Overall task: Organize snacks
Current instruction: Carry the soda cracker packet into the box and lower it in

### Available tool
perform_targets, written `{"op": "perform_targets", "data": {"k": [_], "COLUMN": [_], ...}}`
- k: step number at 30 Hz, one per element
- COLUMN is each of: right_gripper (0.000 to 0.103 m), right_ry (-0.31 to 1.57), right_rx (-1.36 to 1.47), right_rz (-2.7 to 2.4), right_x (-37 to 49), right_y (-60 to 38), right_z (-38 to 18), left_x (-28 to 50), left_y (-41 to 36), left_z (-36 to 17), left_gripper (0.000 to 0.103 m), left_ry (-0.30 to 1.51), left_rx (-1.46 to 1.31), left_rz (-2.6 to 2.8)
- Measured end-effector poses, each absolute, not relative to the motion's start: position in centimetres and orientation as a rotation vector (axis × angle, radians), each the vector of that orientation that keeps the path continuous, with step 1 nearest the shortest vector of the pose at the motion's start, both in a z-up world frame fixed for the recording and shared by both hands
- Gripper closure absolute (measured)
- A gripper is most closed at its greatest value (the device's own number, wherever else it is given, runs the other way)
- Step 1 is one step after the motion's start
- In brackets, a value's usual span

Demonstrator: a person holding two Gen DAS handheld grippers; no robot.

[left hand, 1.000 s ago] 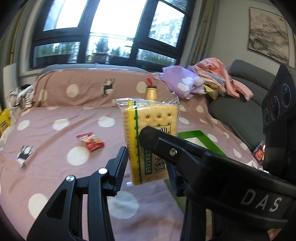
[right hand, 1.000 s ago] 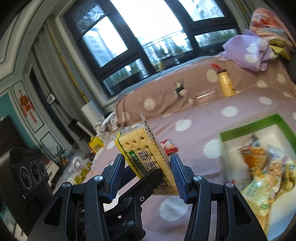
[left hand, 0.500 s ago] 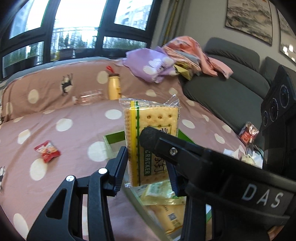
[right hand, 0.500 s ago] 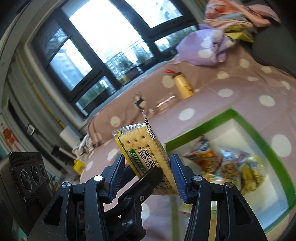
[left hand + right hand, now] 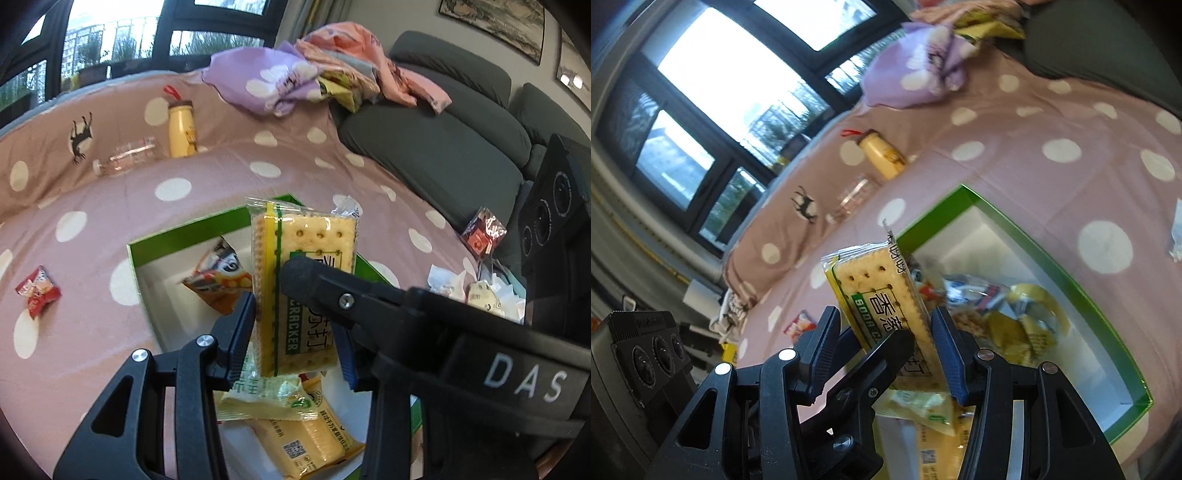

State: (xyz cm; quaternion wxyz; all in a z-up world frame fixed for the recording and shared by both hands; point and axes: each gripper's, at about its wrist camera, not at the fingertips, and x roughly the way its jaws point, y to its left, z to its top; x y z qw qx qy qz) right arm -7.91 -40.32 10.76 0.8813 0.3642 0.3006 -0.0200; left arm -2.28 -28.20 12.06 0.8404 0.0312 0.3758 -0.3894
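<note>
Cracker packet [image 5: 295, 288] stands upright above the green-rimmed box [image 5: 135, 266] on the bed, both sets of jaws clamped on it. Left gripper [image 5: 295, 332] grips its lower part; right gripper [image 5: 886, 339] crosses in too.

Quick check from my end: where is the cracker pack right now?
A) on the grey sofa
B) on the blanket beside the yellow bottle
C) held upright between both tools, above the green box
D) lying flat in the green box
C: the cracker pack stands upright, gripped by the left tool and right tool, over the green box.
</note>
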Motion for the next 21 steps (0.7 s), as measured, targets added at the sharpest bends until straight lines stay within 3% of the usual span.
{"op": "perform_targets", "data": {"k": [21], "right_gripper": [0.048], "right_ry": [0.781], "right_rx": [0.885], "right_rz": [-0.120], "right_x": [-7.3], "right_y": [-43.2], "right_z": [6.9], "left_x": [-1.3], "left_y": [-30.6], "left_z": [9.0], "left_gripper": [0.063], "left_ry": [0.979], "left_rx": [0.066], "left_rz": [-0.842]}}
